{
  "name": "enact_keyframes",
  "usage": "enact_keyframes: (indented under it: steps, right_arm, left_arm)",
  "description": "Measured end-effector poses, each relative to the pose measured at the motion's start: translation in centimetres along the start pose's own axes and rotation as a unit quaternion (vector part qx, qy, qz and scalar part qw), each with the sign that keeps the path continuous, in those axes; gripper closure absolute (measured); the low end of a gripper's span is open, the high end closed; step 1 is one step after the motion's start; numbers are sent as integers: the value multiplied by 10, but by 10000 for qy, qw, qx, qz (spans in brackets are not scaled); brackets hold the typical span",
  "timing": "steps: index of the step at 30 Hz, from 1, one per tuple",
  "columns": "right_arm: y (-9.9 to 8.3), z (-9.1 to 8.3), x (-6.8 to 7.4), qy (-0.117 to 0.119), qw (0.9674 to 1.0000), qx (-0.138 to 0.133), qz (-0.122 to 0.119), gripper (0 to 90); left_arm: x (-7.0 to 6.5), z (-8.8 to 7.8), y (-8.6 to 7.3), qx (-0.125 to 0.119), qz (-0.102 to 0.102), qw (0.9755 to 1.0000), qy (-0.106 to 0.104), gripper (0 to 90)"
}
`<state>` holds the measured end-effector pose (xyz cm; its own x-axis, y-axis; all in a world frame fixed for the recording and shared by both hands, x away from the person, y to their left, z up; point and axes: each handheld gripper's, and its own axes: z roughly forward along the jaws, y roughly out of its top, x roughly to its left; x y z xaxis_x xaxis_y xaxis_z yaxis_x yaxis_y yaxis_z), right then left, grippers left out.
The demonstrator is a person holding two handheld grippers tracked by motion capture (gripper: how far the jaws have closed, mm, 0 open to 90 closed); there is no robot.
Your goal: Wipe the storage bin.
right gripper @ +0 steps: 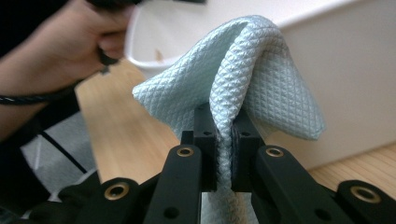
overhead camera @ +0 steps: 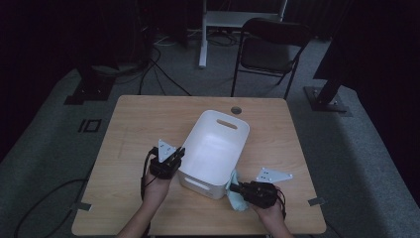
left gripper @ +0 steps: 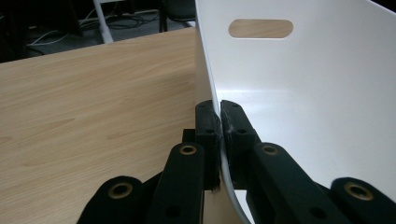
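Dim room w/ grey carpet floor (overhead camera: 346, 163), far side nearly black. Light wood table (overhead camera: 148, 119) in the middle w/ a round grommet (overhead camera: 236, 109) near its far edge; black folding chair (overhead camera: 270, 49) just behind it, white desk frame (overhead camera: 218, 20) further back. Black cables (overhead camera: 158, 69) run across the floor at far left, dark stand bases (overhead camera: 89, 89) left & right (overhead camera: 327, 99), tape marks (overhead camera: 90, 125) on the carpet beside the table.

White bin (overhead camera: 216, 148) between left gripper (overhead camera: 174, 157) and right gripper (overhead camera: 236, 188).
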<state>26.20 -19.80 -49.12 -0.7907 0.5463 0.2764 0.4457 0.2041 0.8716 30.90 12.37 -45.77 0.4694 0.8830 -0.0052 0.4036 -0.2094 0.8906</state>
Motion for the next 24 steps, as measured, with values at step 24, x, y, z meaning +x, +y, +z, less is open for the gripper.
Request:
enact_keyframes:
  steps: [24]
  right_arm:
    - [-4,24,-65,-558,9960,350,603,840]
  left_arm:
    - [0,1,1,27,-2,10000,-29,856]
